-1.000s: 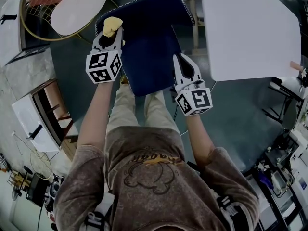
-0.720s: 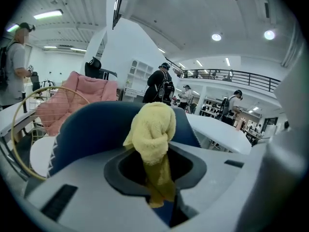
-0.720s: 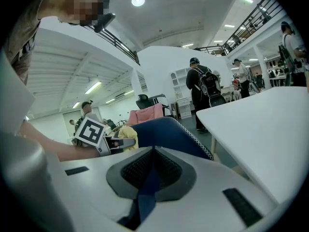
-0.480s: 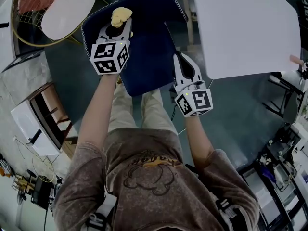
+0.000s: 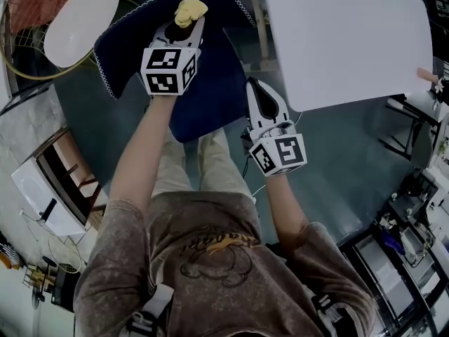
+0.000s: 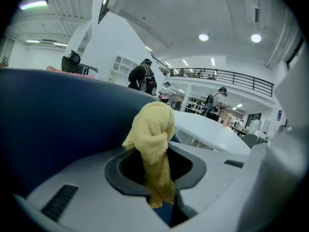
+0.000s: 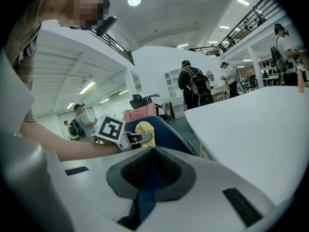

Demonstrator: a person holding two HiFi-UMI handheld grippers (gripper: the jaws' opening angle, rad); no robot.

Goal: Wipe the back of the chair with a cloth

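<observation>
Seen from the head, a round white table [image 5: 81, 20] sat far to the left. Next to it, the left claw [image 5: 188, 21] was shut tight on a yellow cloth [image 5: 191, 9], right at the top edge of the dark blue chair [image 5: 210, 97]. Only the left gripper view showed how the cloth was pinched. A thin strip ran down between the jaws and a soft lump stuck out past them, against the blue chair back. That view also showed people [image 6: 143, 79] far behind. The right claw [image 5: 252, 86] sat at the chair's right edge. Its own view showed the jaws squeezed on blue chair fabric, with the cloth across the chair. A big white worktop [image 5: 344, 34] was at the right.
</observation>
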